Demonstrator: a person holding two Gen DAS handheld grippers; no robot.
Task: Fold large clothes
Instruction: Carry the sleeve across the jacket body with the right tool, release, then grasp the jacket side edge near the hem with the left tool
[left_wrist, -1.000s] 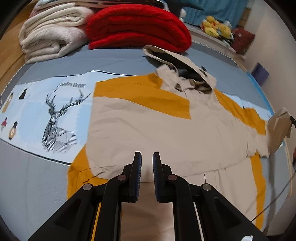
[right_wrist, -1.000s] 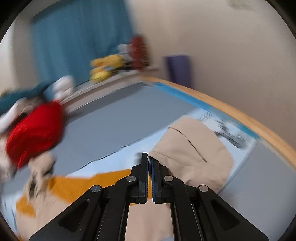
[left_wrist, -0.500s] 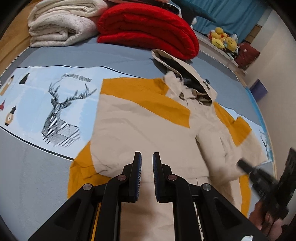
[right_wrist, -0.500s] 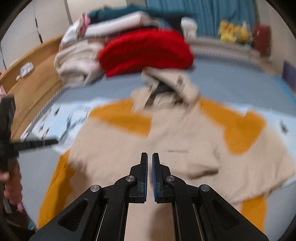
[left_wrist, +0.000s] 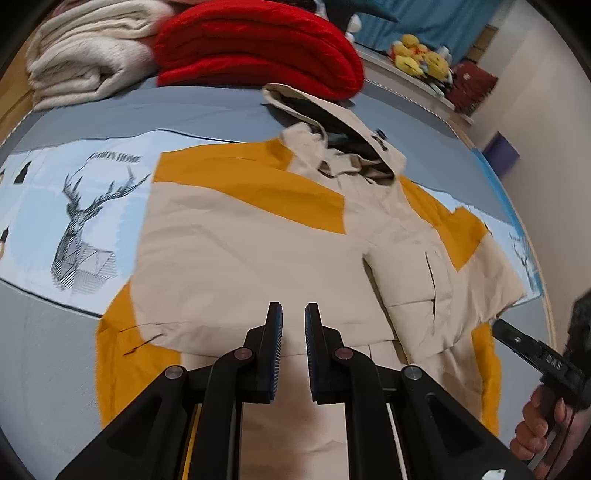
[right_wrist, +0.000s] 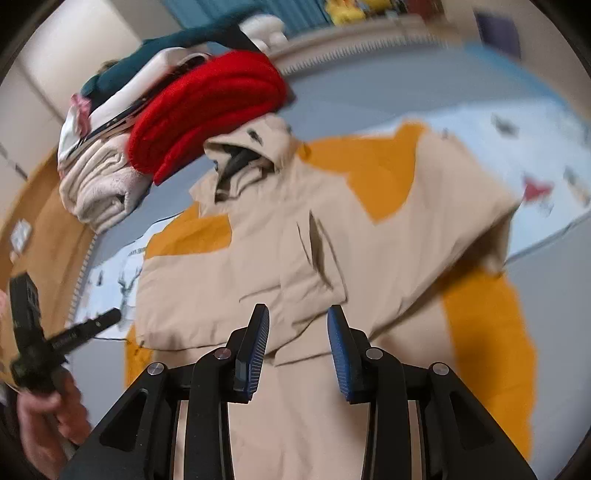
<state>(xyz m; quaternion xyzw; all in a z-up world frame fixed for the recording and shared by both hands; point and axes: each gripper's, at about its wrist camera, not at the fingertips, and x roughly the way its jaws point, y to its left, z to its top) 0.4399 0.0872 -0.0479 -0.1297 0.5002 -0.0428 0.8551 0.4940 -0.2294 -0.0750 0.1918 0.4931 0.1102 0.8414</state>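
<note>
A beige and orange hooded jacket (left_wrist: 258, 251) lies flat on the bed, both sleeves folded across its body, hood (left_wrist: 332, 122) toward the far side. It also shows in the right wrist view (right_wrist: 369, 236). My left gripper (left_wrist: 293, 314) hovers above the jacket's lower middle, jaws slightly apart and empty. My right gripper (right_wrist: 297, 314) hovers above the jacket's lower part, open and empty. The right gripper's handle (left_wrist: 532, 354) shows at the right edge of the left wrist view. The left gripper's handle (right_wrist: 48, 343) shows at the left of the right wrist view.
A folded red blanket (left_wrist: 258, 40) and cream blankets (left_wrist: 85, 48) are stacked at the head of the bed (left_wrist: 48, 369), just behind the hood. A deer-print sheet (left_wrist: 74, 206) lies under the jacket. Stuffed toys (left_wrist: 417, 59) sit on a far ledge.
The right sleeve has been laid across the jacket's body and let go. My right gripper swung back over the jacket and opened. My left gripper stayed about where it was.
</note>
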